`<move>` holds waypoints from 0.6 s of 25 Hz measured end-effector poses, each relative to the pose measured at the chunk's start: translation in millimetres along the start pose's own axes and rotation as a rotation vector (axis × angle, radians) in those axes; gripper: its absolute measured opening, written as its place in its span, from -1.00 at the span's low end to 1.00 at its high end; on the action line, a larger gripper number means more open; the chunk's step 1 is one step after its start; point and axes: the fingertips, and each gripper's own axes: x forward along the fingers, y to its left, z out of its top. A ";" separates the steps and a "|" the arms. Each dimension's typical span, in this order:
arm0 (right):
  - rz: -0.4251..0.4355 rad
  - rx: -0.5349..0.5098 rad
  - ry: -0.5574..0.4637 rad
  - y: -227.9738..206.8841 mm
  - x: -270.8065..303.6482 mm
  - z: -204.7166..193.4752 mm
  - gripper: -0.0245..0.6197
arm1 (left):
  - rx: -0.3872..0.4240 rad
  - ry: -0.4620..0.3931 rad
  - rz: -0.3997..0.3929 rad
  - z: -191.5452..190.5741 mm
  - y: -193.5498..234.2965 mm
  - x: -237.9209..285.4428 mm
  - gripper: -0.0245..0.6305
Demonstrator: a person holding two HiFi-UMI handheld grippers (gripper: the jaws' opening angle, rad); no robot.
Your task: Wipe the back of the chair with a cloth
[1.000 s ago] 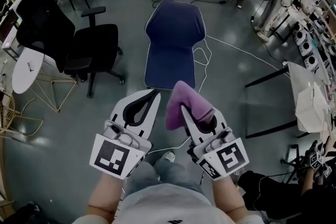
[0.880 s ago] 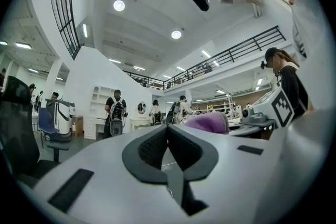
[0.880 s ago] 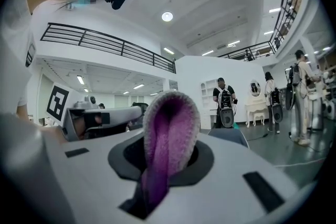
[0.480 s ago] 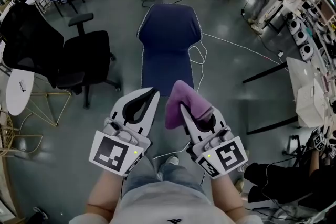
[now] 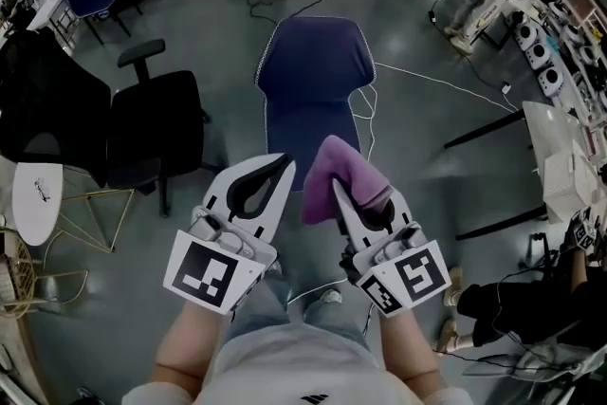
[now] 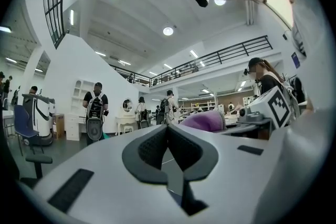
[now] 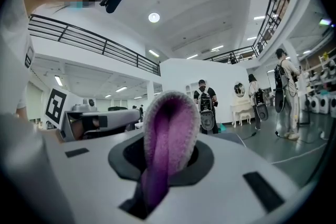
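A dark blue chair (image 5: pixel 315 85) with white piping stands on the floor ahead of me, its seat and back facing up toward me. My right gripper (image 5: pixel 353 194) is shut on a purple cloth (image 5: pixel 334 174), folded and sticking out past the jaws; in the right gripper view the purple cloth (image 7: pixel 167 144) fills the gap between the jaws. My left gripper (image 5: pixel 268 180) is shut with nothing in it, its pads meeting in the left gripper view (image 6: pixel 168 150). Both grippers hover side by side, short of the chair's near edge.
A black office chair (image 5: pixel 147 123) stands left of the blue chair, with a white side table (image 5: pixel 36 201) further left. A white cable (image 5: pixel 432 81) trails across the floor on the right. Desks (image 5: pixel 560 156) and several people line the room's edges.
The blue chair has shifted a little in view as my head moved. Both grippers keep the same pose, the cloth still held.
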 end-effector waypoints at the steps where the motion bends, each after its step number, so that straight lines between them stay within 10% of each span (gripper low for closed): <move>1: -0.004 0.000 -0.002 -0.8 4.7 0.4 -0.70 | 0.000 0.002 -0.007 -0.4 3.6 2.1 -0.89; 15: -0.056 -0.001 0.021 -13.4 46.1 -0.4 -0.70 | -0.035 -0.001 -0.064 -2.3 44.5 30.3 -0.89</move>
